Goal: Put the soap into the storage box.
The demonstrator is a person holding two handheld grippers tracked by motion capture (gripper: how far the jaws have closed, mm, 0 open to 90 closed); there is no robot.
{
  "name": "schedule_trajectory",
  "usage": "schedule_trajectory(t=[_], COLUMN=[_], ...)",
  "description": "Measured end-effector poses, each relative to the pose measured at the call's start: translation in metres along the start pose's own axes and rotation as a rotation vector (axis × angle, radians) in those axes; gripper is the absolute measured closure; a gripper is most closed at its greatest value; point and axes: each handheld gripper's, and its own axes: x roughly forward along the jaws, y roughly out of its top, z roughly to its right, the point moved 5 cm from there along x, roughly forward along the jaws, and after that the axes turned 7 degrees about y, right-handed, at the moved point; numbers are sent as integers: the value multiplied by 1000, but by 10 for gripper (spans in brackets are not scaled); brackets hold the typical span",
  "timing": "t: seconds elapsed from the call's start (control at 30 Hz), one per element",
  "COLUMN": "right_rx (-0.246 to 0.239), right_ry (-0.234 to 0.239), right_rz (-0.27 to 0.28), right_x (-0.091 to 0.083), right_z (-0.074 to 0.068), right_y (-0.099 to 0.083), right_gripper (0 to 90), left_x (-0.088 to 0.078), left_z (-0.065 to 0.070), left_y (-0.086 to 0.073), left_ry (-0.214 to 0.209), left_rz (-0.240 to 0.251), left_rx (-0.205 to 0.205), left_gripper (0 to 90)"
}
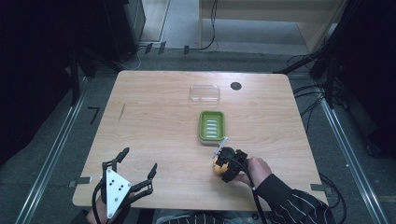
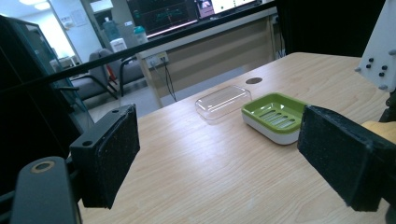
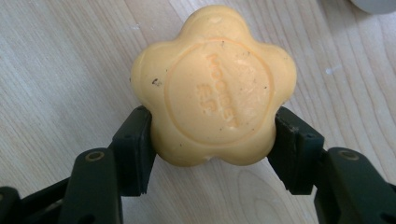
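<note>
A yellow flower-shaped soap [image 3: 212, 88] lies on the wooden table, pinched from both sides by my right gripper [image 3: 212, 140], whose jaws press against it. In the high view the right gripper [image 1: 223, 164] with the soap [image 1: 217, 168] sits just in front of a green soap dish [image 1: 212, 125]. The dish [image 2: 275, 114] has a slotted green insert on a white base. A clear plastic lid [image 1: 204, 93] lies behind it, upside down [image 2: 223, 100]. My left gripper [image 1: 138, 164] hovers wide open at the front left with nothing between its pads [image 2: 109, 156].
The wooden table [image 1: 154, 121] has a small black round hole cover [image 1: 236, 86] at the back right. Grey floor, rails and cables surround the table. A person's sleeve [image 1: 294, 200] comes in at the bottom right.
</note>
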Motion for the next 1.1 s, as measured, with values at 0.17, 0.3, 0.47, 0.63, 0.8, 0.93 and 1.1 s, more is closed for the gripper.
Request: schedule_trajectory(t=[0.17, 0.3, 0.47, 0.63, 0.8, 0.93, 1.1], right_rx=[18, 31, 43, 60, 73, 72, 88], right_ry=[-9, -20, -27, -44, -51, -60, -64], right_rz=[5, 14, 26, 28, 34, 42, 55], right_x=[-4, -7, -13, -16, -20, -23, -30], right_z=[5, 9, 14, 20, 25, 29, 34], right_y=[-3, -4, -4, -4, -3, -1, 1], right_gripper=[400, 400, 400, 400, 400, 400, 400], left_x=[0, 0, -1, -1, -3, -4, -5], left_z=[0, 0, 0, -1, -2, -3, -3], left_y=[0, 0, 0, -1, -1, -1, -2], left_ry=[3, 0, 4, 9, 15, 16, 22], left_rz=[-2, -1, -4, -3, -7, -7, -9], left_rx=[-3, 2, 0, -3, -2, -1, -1], left_gripper=[130, 130, 130, 130, 130, 130, 130])
